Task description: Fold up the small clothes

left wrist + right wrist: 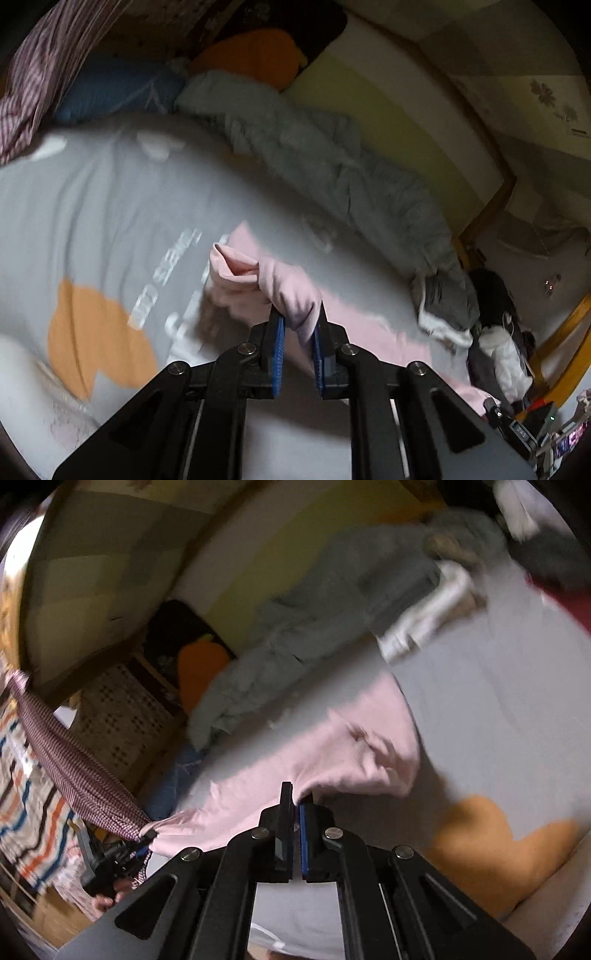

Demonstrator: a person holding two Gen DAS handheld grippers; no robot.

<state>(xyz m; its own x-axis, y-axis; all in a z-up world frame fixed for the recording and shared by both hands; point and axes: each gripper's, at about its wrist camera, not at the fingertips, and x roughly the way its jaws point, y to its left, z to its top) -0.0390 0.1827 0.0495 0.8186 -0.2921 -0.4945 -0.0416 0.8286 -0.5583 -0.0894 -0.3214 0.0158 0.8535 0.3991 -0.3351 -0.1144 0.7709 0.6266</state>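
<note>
Pink garment (284, 291) sits bunched between my left gripper (298, 325) fingers at lower centre of the left wrist view; the blue pads (279, 343) pinch a rolled fold of it, and the rest trails down and right across the grey bedsheet (110, 206); in the right wrist view the same pink garment (314, 746) spreads from centre toward the lower left, its near edge running into my right gripper (296, 801), whose fingers are pressed together on a thin edge of the cloth; at lower left of that view the left gripper (147, 836) shows small and dark, clamped on the far corner of the cloth; an orange patch (487, 845) on the sheet lies to the lower right of the fingers, clear of the garment; a rumpled grey-green quilt (332, 166) runs along the upper right of the left view, well apart from the fingers; a white folded piece (424, 616) lies near it in the upper right of the right view; I can make out no containers.
</note>
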